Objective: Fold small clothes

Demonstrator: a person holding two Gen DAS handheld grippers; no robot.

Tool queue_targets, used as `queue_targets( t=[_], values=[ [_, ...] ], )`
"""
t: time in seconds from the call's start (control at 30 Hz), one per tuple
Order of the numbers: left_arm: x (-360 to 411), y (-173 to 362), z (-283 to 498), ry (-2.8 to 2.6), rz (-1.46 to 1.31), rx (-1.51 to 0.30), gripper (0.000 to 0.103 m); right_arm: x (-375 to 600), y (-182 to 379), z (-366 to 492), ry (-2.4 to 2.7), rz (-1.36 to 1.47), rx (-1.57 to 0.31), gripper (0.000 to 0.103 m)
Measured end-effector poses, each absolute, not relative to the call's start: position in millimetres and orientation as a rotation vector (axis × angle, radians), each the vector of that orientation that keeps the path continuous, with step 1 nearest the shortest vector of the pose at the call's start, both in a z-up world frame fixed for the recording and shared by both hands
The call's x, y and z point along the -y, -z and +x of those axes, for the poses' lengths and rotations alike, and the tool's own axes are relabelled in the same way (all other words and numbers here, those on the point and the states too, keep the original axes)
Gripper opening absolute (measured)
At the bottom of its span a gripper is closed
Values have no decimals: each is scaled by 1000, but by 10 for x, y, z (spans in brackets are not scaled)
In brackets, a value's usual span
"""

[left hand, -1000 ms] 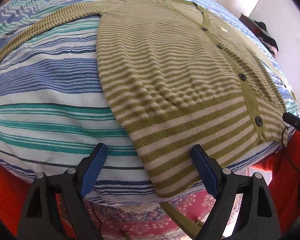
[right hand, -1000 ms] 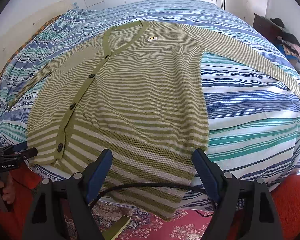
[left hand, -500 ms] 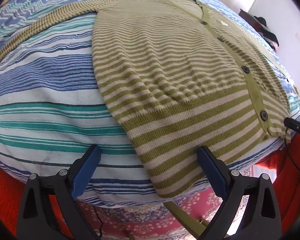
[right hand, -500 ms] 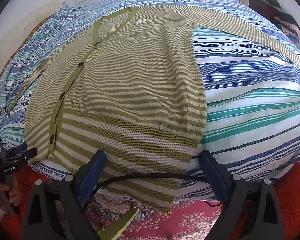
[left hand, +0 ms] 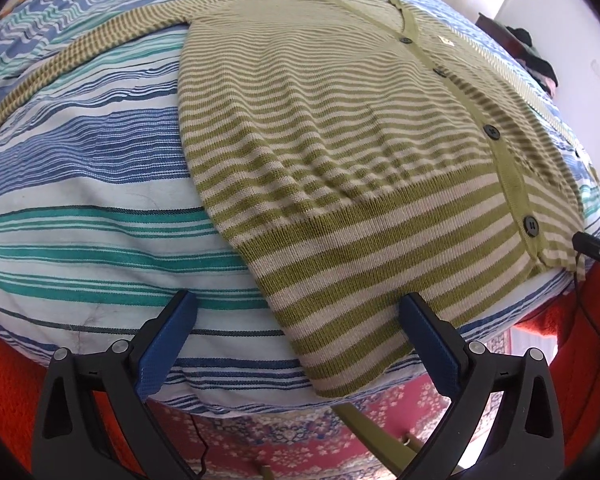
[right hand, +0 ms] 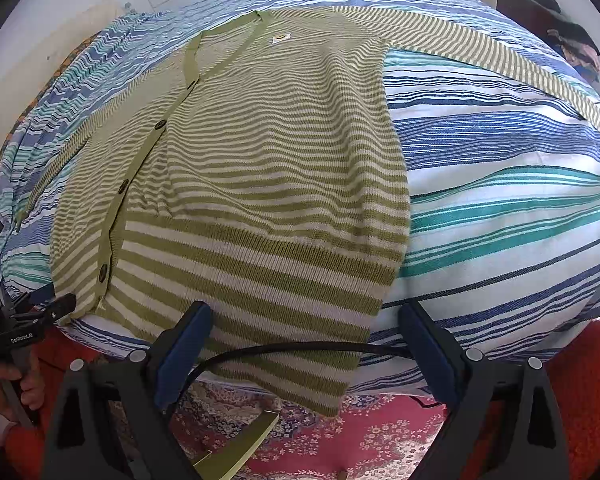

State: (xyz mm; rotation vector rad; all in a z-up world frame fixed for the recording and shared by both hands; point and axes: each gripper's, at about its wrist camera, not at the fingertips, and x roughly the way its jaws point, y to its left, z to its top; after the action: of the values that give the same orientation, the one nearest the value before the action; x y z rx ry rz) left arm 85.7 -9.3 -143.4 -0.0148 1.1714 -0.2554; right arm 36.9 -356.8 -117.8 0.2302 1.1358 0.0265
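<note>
A green and cream striped cardigan lies flat and buttoned on the striped bedspread, sleeves spread to both sides; its hem hangs over the bed's near edge. It also shows in the right wrist view. My left gripper is open and empty, its blue pads astride the hem's left corner. My right gripper is open and empty, astride the hem's right corner. A black cable runs between the right fingers.
The left gripper's body shows at the left edge of the right wrist view, held by a hand. A red patterned rug lies below the bed edge. Dark clothes sit on a dresser at the far right.
Both grippers have moved in closer to the cardigan's hem at the bed edge. The cardigan has not moved.
</note>
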Motion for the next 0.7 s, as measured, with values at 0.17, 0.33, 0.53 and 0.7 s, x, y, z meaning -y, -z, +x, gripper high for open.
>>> queue_targets(
  t=[0.17, 0.33, 0.53, 0.7],
  values=[
    [74, 1405, 845, 256, -29, -1166, 101, 3596, 1026, 301, 14, 225, -1061, 94],
    [-175, 1039, 727, 302, -201, -1000, 100, 3809, 527, 87, 108, 266, -796, 94],
    [-55, 1034, 696, 350, -179, -971, 100, 3794, 604, 155, 61, 272, -831, 94],
    [386, 1316, 748, 412, 16, -1070, 101, 3309, 614, 320, -96, 75, -803, 94]
  ],
)
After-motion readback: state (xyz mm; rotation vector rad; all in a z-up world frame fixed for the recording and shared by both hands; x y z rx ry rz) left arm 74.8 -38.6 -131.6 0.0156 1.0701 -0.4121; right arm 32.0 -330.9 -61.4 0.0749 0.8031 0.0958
